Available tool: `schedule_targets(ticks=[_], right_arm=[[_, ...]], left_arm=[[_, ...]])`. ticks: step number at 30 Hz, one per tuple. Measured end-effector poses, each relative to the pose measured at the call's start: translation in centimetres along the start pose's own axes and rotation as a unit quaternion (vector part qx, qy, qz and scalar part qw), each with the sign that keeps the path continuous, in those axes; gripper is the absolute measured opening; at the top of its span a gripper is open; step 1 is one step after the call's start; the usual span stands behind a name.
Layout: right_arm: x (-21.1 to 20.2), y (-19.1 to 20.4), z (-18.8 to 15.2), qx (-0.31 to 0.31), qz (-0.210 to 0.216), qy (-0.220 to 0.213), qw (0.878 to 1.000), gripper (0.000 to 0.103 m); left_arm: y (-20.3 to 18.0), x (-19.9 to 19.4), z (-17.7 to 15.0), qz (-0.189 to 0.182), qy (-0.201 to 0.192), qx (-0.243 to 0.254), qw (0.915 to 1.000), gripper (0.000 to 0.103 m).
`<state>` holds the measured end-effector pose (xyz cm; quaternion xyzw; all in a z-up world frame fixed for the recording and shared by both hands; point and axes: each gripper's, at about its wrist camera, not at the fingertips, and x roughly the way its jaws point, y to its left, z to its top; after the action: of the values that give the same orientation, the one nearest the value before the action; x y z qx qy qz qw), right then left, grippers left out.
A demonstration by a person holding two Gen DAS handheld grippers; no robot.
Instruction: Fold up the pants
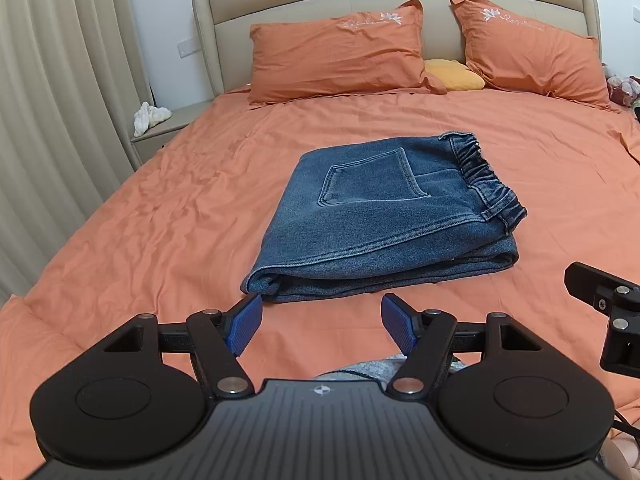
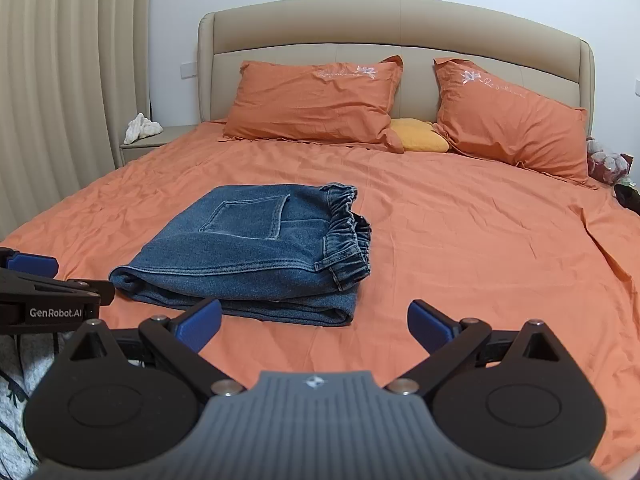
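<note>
Two hand-held claws hang over the near edge of a bed, both with jaws spread wide and nothing between them. The left claw (image 1: 322,322) sits just short of the folded jeans (image 1: 384,216), its blue pads (image 1: 244,328) framing bare sheet in front of the bundle's near edge; the right claw (image 2: 314,326) is held alongside it, a little to the right, its opening likewise over bare orange sheet (image 2: 480,260). Neither touches the denim.

The jeans (image 2: 248,256) lie in the middle of the bed as a compact rectangular stack, several layers deep at the near edge, with a back pocket (image 1: 372,178) facing up and the elastic waistband (image 1: 488,184) gathered along the right side. The layers line up fairly squarely, which suggests the folding is finished or all but finished, and the open, held-off claws fit a release rather than a fresh grasp. If anything is left, it would be a light squaring of the near edge.

Beyond the stack, two orange pillows (image 1: 336,56) lean on the padded beige headboard (image 2: 400,28), a small yellow cushion (image 2: 420,140) wedged between them. At far left a nightstand (image 2: 148,144) carries a white crumpled object beside pleated curtains (image 1: 60,100).
</note>
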<state>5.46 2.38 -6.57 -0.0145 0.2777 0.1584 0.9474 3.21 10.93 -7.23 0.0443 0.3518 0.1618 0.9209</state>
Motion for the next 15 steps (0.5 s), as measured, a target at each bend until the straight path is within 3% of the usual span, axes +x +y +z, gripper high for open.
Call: schedule_targets(ticks=[15], right_arm=[[-0.02,-0.07,-0.07,-0.006,0.001,0.002,1.0,0.095]], left_arm=[[-0.11,0.05,-0.12,-0.003,0.0,0.002,1.0,0.08]])
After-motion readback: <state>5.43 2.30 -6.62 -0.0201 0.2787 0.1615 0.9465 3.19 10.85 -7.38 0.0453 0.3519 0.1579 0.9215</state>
